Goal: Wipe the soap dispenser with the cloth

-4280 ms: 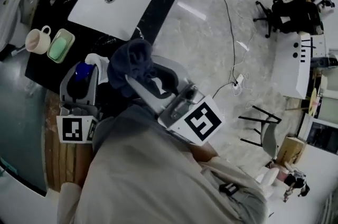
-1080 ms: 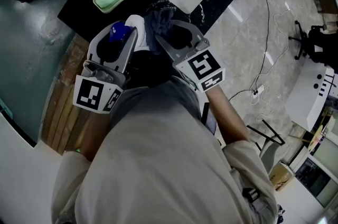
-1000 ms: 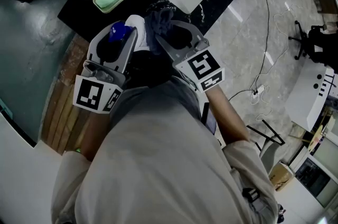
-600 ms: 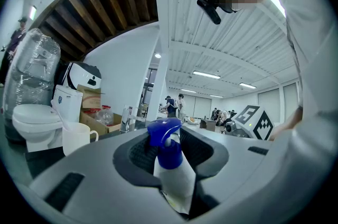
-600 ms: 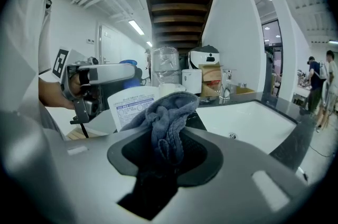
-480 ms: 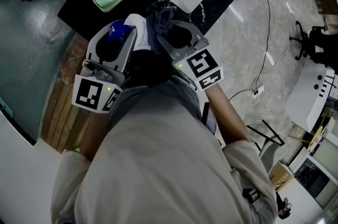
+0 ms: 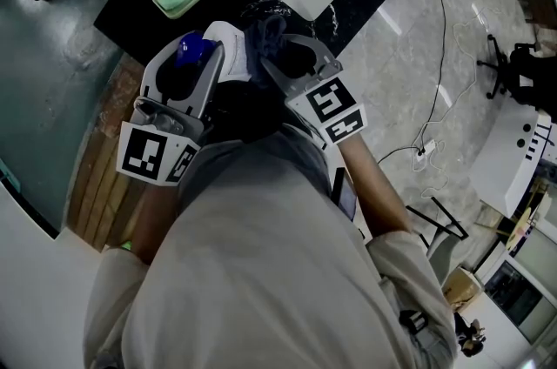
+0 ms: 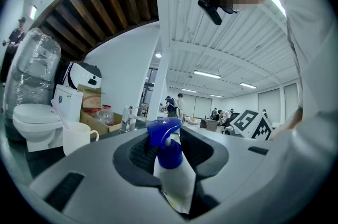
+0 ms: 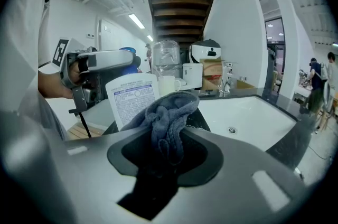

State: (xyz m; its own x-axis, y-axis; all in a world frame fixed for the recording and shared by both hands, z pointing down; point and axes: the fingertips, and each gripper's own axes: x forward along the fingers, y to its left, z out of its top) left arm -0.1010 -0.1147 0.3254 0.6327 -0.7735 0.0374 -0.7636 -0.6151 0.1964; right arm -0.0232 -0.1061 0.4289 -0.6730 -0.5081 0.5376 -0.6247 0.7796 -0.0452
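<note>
left gripper (image 8: 170,157) clamps soap dispenser (image 8: 177,186), right gripper (image 9: 168,151) pinches cloth (image 9: 169,112) at its label. risk: hard rubbing could twist bottle loose, or cloth slips out.

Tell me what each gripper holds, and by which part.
Left gripper: the soap dispenser, jaws on its white body below the blue pump. Right gripper: the cloth, pinched where it is bunched, a fold past the jaws.
</note>
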